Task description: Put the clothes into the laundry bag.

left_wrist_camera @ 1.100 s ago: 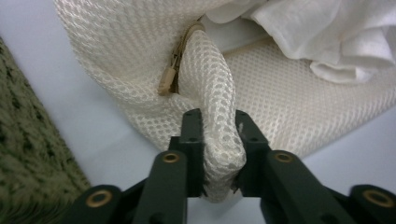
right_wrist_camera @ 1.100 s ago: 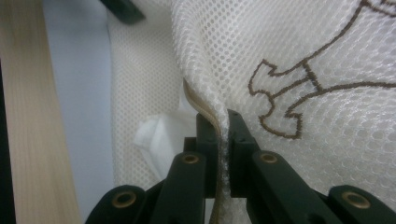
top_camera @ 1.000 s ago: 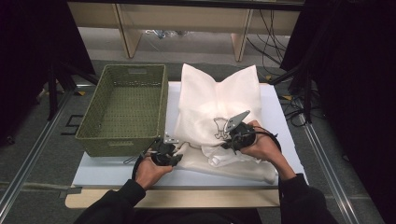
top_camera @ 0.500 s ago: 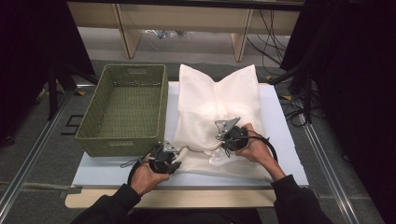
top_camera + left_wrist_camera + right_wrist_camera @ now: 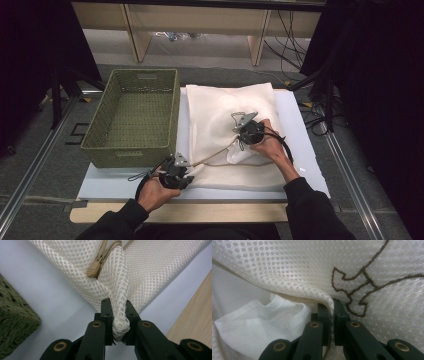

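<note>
Beside the green woven basket [image 5: 131, 118], I had both grippers pinching the cream mesh laundry bag [image 5: 227, 107], whose mouth needed spreading next.

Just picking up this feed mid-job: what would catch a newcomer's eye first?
The white mesh bag spread over the white board, right of the empty green basket. The left gripper pinches a bunched corner of it near the front edge; the right gripper clamps its open rim, where white cloth shows inside.
</note>
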A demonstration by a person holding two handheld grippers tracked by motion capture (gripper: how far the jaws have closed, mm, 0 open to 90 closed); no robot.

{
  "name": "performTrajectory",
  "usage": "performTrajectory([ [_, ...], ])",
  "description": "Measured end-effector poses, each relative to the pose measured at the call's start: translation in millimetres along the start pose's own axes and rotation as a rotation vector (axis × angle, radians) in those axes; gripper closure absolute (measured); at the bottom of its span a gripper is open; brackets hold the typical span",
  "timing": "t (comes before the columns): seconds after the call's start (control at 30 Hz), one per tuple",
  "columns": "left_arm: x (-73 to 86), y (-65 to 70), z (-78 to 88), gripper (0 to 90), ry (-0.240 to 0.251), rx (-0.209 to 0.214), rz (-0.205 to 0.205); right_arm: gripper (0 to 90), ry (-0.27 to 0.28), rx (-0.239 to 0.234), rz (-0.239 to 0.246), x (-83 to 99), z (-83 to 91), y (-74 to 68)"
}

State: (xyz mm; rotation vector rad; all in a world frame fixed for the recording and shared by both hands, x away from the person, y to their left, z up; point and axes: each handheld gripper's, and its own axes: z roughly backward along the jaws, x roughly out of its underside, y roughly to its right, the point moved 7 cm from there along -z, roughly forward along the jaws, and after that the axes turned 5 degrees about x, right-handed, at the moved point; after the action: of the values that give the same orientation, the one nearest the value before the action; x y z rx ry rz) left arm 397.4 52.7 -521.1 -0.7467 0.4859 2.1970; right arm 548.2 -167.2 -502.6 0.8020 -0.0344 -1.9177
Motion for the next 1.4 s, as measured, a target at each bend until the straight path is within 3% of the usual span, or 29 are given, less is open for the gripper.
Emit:
performTrajectory([
  [0.03, 0.3, 1.1, 0.9, 81.6, -0.012, 0.019, 0.005, 88.0, -0.002, 0.009, -0.023, -0.6, -1.4, 0.4],
  [0.07, -0.2, 1.2, 0.9, 81.5, 0.0, 0.015, 0.006, 88.0, 0.0, 0.004, 0.001, -1.6, -2.6, 1.6],
  [0.1, -0.8, 1.3, 1.1, 81.2, 0.008, 0.016, 0.0, 88.0, -0.012, 0.009, -0.03, -1.0, -1.1, -0.5],
  [0.13, 0.1, 0.8, 1.9, 80.8, 0.0, 0.016, 0.0, 87.9, -0.006, 0.011, -0.026, -1.4, 0.9, -0.7],
  [0.17, 0.4, 1.1, 1.7, 80.3, 0.004, 0.018, 0.01, 87.9, 0.02, 0.0, 0.017, -3.1, 2.6, 1.0],
  [0.2, 0.4, 1.1, 1.7, 80.1, 0.004, 0.018, 0.01, 87.9, 0.02, 0.0, 0.017, -3.1, 2.6, 1.0],
  [0.23, 0.6, 1.6, 1.5, 80.1, 0.008, 0.021, 0.021, 87.9, 0.016, 0.003, -0.035, -1.7, 7.5, -3.2],
  [0.43, 1.4, 0.9, 3.3, 77.8, 0.013, 0.039, 0.04, 87.8, 0.052, -0.004, 0.065, 1.3, 42.1, -17.4],
  [0.63, 3.5, 1.8, 2.4, 76.0, 0.003, 0.058, 0.054, 87.7, 0.095, -0.056, 0.109, 7.1, 70.9, -37.0],
  [0.77, 5.8, 5.1, 2.8, 68.7, -0.004, 0.071, 0.078, 87.6, 0.06, -0.089, 0.143, 21.2, 66.2, -50.4],
  [0.83, 6.5, 7.1, 6.0, 63.9, -0.012, 0.07, 0.068, 87.7, 0.034, -0.103, 0.149, 29.7, 58.1, -54.9],
  [0.87, 5.4, 6.3, 7.7, 61.1, -0.002, 0.058, 0.058, 87.7, 0.022, -0.118, 0.131, 32.8, 55.9, -57.3],
  [0.93, 2.1, 6.2, 11.8, 54.6, 0.023, 0.052, 0.075, 87.6, 0.016, -0.111, 0.144, 34.8, 52.2, -59.4],
  [1.03, -3.1, 2.8, 16.2, 52.9, 0.05, 0.043, 0.089, 87.5, 0.001, -0.13, 0.138, 36.9, 49.2, -62.3],
  [1.07, -3.8, 3.4, 15.6, 53.5, 0.058, 0.047, 0.107, 87.3, 0.002, -0.132, 0.141, 37.2, 48.3, -62.6],
  [1.1, -3.4, 0.5, 15.0, 53.6, 0.054, 0.031, 0.097, 87.0, 0.001, -0.126, 0.142, 37.6, 47.6, -62.9],
  [1.2, -2.9, -1.6, 8.9, 56.6, 0.048, 0.043, 0.108, 86.1, 0.001, -0.117, 0.14, 37.3, 47.3, -62.4],
  [1.27, -2.5, -4.0, 6.8, 64.1, 0.032, 0.054, 0.092, 81.0, 0.005, -0.106, 0.126, 36.1, 48.7, -62.2],
  [1.3, -2.9, -5.5, 6.3, 67.4, 0.038, 0.047, 0.092, 78.7, 0.013, -0.081, 0.138, 34.9, 49.5, -60.7],
  [1.37, -2.6, -5.7, 5.6, 76.5, 0.04, 0.053, 0.104, 76.6, 0.017, -0.081, 0.138, 34.1, 50.7, -61.6],
  [1.4, -1.7, -6.6, 5.8, 76.5, 0.033, 0.05, 0.091, 74.4, 0.029, -0.065, 0.135, 32.1, 52.6, -61.5],
])
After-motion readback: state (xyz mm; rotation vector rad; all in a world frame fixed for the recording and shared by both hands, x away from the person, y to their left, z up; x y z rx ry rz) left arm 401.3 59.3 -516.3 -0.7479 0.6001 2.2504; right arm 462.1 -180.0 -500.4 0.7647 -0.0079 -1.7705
